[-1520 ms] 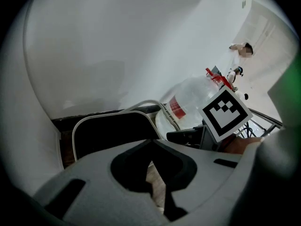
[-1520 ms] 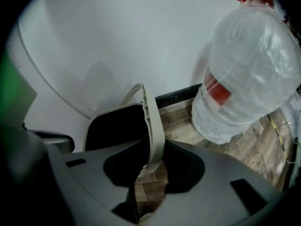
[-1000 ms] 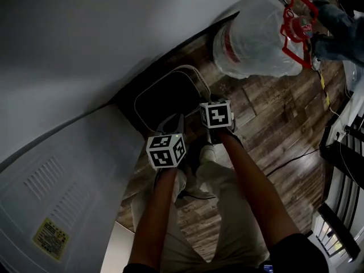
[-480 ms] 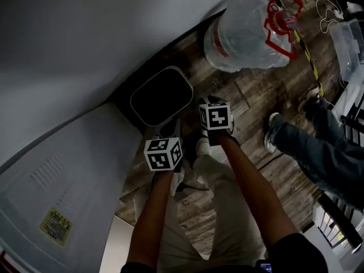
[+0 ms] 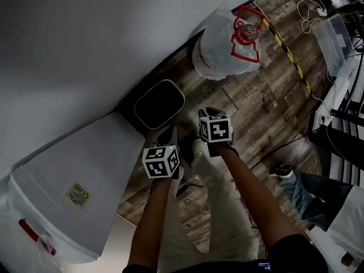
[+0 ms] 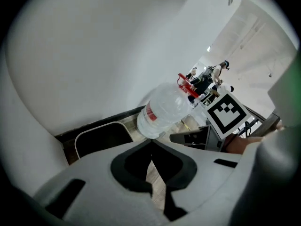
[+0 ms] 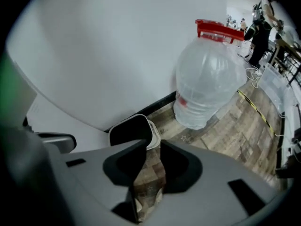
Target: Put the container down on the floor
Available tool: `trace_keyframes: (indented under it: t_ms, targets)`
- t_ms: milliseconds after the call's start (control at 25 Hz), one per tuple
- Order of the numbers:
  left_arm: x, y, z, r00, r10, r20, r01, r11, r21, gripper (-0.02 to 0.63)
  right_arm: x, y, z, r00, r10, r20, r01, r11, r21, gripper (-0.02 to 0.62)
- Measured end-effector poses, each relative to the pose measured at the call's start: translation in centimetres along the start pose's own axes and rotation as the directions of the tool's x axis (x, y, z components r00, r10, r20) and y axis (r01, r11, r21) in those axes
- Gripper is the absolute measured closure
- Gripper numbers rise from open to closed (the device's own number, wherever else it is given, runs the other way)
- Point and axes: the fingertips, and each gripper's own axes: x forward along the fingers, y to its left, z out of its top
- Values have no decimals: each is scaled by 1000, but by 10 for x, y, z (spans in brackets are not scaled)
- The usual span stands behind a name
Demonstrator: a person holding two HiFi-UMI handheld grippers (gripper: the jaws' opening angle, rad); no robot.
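The container [image 5: 159, 104], dark with a white rounded rim, stands on the wood floor against the wall's dark skirting. It also shows in the left gripper view [image 6: 103, 138] and the right gripper view [image 7: 131, 132]. My left gripper [image 5: 169, 134] hovers just short of it, jaws closed tip to tip on nothing [image 6: 151, 145]. My right gripper [image 5: 208, 114] hangs beside it to the right, jaws a narrow gap apart with only floor showing between them [image 7: 153, 147]. Neither touches the container.
A large clear water bottle [image 5: 219, 44] with a red handle stands on the floor beyond the container. A white appliance [image 5: 74, 175] sits at the left. A bystander's leg [image 5: 307, 189], cables, a clear bin [image 5: 333, 33] and striped floor tape [image 5: 284, 44] lie at the right.
The view has pulled back, so container and bottle look smaller and farther away. The bystander's legs moved toward the lower right. Both grippers stay off the container.
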Motion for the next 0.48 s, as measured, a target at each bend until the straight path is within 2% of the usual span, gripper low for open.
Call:
trace_keyframes:
  t_ms: [360, 480]
  targets:
    - [-63, -69, 24, 1000, -3, -16, 3, 1000, 15, 591, -111, 9, 9, 998, 62, 28, -63, 997, 41, 507]
    - [-81, -97, 48, 1000, -13, 17, 13, 1000, 24, 591, -143, 11, 20, 995, 85, 46, -86, 996, 21, 514]
